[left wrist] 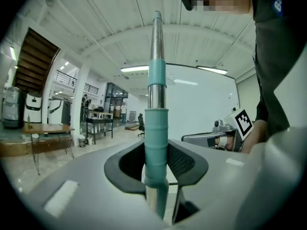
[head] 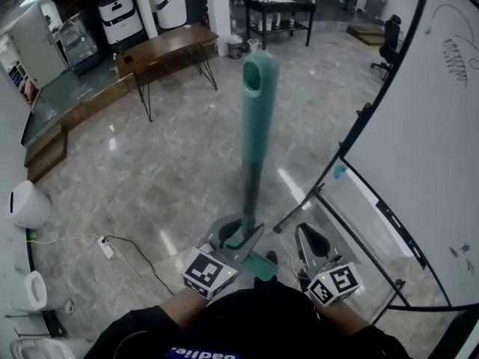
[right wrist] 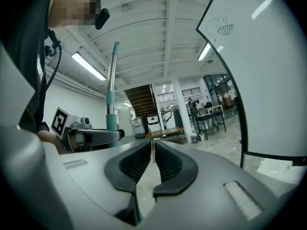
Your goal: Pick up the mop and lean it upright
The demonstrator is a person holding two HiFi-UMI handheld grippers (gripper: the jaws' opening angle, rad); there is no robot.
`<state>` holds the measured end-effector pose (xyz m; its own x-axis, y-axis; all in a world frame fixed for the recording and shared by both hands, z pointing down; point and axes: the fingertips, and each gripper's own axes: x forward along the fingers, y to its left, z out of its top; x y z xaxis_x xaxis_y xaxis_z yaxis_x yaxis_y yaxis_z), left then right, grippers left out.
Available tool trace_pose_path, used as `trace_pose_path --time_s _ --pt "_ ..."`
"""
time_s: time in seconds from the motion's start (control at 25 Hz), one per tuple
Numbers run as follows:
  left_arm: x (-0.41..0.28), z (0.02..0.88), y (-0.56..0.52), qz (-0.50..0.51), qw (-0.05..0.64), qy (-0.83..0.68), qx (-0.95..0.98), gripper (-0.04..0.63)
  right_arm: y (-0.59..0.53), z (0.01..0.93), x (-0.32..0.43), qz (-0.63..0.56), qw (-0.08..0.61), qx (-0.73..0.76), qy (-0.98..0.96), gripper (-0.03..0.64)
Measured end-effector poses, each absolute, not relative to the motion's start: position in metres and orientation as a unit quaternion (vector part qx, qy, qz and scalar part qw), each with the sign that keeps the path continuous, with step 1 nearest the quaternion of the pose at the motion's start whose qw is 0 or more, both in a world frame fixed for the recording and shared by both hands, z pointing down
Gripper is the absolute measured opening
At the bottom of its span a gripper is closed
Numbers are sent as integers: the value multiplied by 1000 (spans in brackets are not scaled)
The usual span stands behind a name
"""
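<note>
Mop [head: 258,111] standing upright, clamped low down between the jaws of the left gripper [head: 241,238]; right gripper [head: 307,239] just beside the mop, jaws together, empty.

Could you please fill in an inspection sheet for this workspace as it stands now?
Surface: grey marbled floor, glossy.
Job's things: mop handle upright, teal grip at top; mop head not clearly seen.
Clutter: white bin by the left wall.
Grippers: left gripper shut on mop handle; right gripper jaws together, empty.
Cables: cable and power strip on floor, left.
Surroundings: whiteboard on stand at right; wooden table beyond.
</note>
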<state>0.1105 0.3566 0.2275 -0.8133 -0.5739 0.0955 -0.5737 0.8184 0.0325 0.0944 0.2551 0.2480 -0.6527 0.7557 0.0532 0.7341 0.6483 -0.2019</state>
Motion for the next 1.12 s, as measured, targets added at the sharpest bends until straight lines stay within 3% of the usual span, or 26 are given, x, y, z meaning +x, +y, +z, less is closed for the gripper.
trace_pose_path --time_s 0.48,0.8,1.12 --pt "-15 225 445 18 81 -989 124 140 336 264 -72 100 84 -551 -824 28" --pt "-114 230 506 -25 52 -991 117 140 373 281 -166 87 101 -523 -842 28" --pt "-225 248 562 -28 45 -972 228 140 444 271 -265 72 101 -443 -888 28"
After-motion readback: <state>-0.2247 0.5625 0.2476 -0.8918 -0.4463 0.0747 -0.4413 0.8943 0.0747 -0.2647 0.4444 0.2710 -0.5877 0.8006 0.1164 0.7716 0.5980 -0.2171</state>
